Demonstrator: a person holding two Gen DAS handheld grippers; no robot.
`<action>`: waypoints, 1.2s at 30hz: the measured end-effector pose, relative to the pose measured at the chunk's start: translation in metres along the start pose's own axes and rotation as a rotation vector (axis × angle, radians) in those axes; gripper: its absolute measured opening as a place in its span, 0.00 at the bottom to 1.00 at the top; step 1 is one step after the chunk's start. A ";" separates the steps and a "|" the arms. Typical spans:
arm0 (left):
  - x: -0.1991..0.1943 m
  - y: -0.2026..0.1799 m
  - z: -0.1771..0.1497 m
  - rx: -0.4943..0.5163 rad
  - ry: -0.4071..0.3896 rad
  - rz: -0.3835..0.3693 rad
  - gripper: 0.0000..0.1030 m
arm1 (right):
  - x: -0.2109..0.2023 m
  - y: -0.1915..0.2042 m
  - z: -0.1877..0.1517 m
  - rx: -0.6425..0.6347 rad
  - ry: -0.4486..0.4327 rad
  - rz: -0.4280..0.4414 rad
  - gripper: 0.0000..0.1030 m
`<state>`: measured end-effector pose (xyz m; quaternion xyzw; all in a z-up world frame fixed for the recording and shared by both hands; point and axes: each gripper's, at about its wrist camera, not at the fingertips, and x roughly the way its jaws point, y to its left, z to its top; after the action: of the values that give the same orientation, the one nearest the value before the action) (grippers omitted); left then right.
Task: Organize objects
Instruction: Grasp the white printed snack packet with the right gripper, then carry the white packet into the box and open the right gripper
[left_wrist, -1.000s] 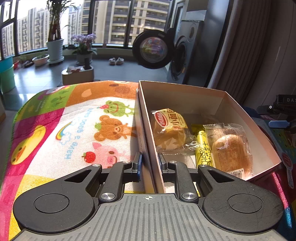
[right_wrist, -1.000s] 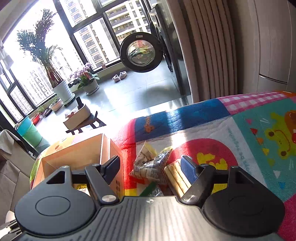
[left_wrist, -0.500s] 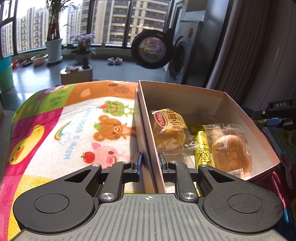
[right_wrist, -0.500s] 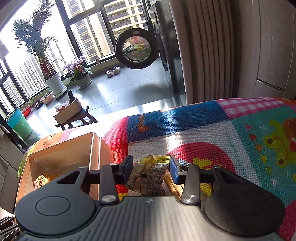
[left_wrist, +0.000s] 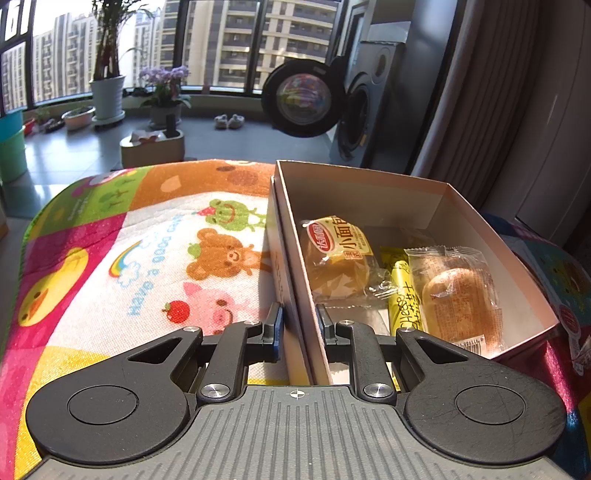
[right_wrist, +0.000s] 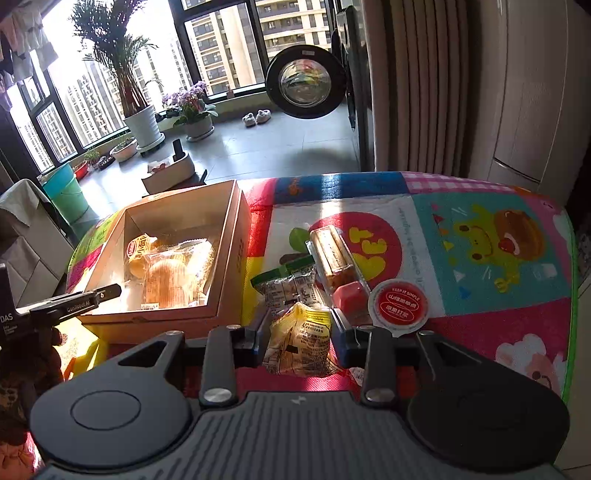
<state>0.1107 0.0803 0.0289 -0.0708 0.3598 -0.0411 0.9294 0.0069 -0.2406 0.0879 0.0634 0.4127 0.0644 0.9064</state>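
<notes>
- Two grippers are in play: my left gripper (left_wrist: 298, 326) straddles the near wall of the cardboard box (left_wrist: 369, 188), one finger outside and one inside, clamped on that wall.
- My right gripper (right_wrist: 300, 334) is closed around a yellow snack packet (right_wrist: 301, 341), pinched between its two fingers above the colourful cartoon mat (right_wrist: 480, 236).
- Inside the box lie a wrapped bun with a red label (left_wrist: 338, 254), a second wrapped bun (left_wrist: 458, 299) and a yellow cheese stick packet (left_wrist: 404, 295) between them.
- From the right view the box (right_wrist: 227, 258) sits at the left part of the mat, with my left gripper's finger (right_wrist: 92, 295) reaching over its near edge.
- Just beside the box on the mat lie a green-topped packet (right_wrist: 290, 284), a clear tray of long biscuits (right_wrist: 334, 258) with a pink block at its near end, and a round red-lidded tub (right_wrist: 398, 308).
- The tub touches the tray's near corner, or seems to; my gripper finger hides part of that spot.
- Beyond the mat stand a washing machine with its round door open (right_wrist: 304, 86) and potted plants by the window (right_wrist: 142, 122).
</notes>
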 end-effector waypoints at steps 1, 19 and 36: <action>0.000 0.000 0.000 -0.001 0.000 0.001 0.19 | 0.001 0.000 -0.005 -0.005 0.000 -0.024 0.44; 0.000 -0.004 0.000 0.028 0.004 0.016 0.18 | 0.058 0.027 -0.061 0.003 0.081 -0.072 0.78; -0.001 -0.001 -0.001 0.025 0.002 0.004 0.19 | -0.030 0.112 -0.023 -0.167 -0.057 0.294 0.47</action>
<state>0.1092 0.0793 0.0294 -0.0583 0.3604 -0.0438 0.9300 -0.0370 -0.1345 0.1141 0.0496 0.3664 0.2287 0.9006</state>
